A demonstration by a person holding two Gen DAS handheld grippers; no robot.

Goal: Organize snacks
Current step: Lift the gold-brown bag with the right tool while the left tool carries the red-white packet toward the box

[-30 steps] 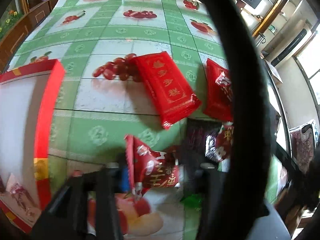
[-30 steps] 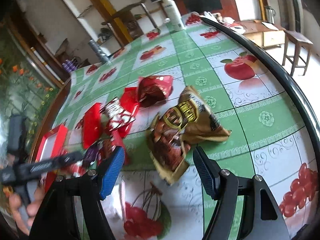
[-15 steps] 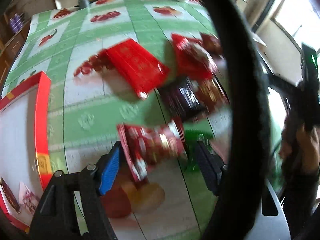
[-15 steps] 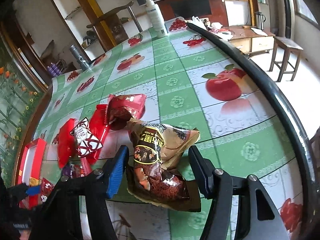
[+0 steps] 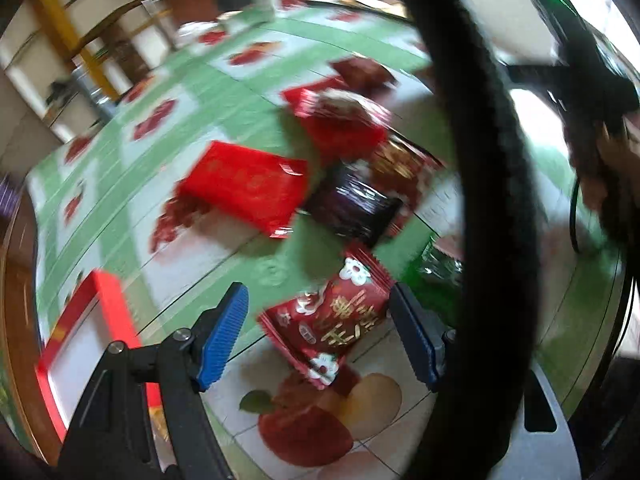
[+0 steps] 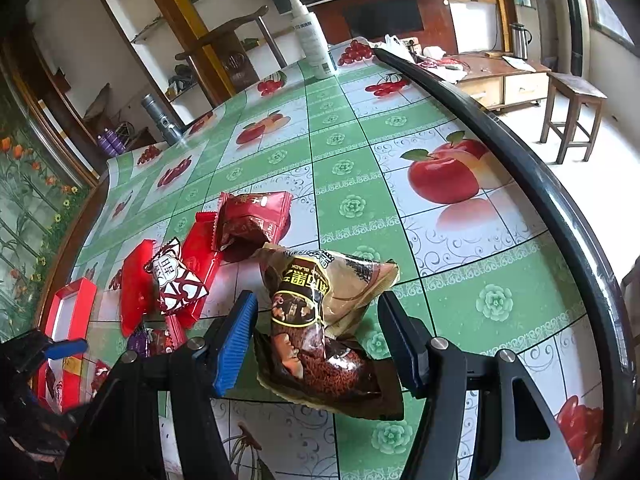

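Desk (image 6: 400, 152), green-and-white fruit-print cloth, carries the whole spread. Red tray (image 5: 108, 296) sits at its left edge in the left wrist view; judged to be the sorting destination, though nothing in view confirms it.

Step in hand, as judged: both tongs are lined up for a pick, neither has gripped.

Right tongs (image 6: 316, 340): jaws apart, straddling the large brown-and-gold snack bag (image 6: 320, 312). The pads show clear gaps on both sides of the bag; no contact seen. Bag lies on the desk near the front edge, crumpled, one end pointing away.

Left tongs (image 5: 318, 334): jaws wide, either side of a small red flowered packet (image 5: 336, 320), which lies flat on the desk over a printed apple. Right pad is near the packet's edge; left pad well apart.

Next move calls for: lower, centre, and close on the bag's bulkiest part; film is slippery, so a pinch at an edge may slide off. Same for the small packet, then carry to the tray.

Behind: flat red pack (image 5: 244, 188), dark purple packet (image 5: 352, 204), red-and-white candy packet (image 6: 176, 284).

Hard to make out: left wrist view is motion-blurred; a thick black band crosses it, hiding part of the green packet (image 5: 436, 264). Tray contents are cut off.
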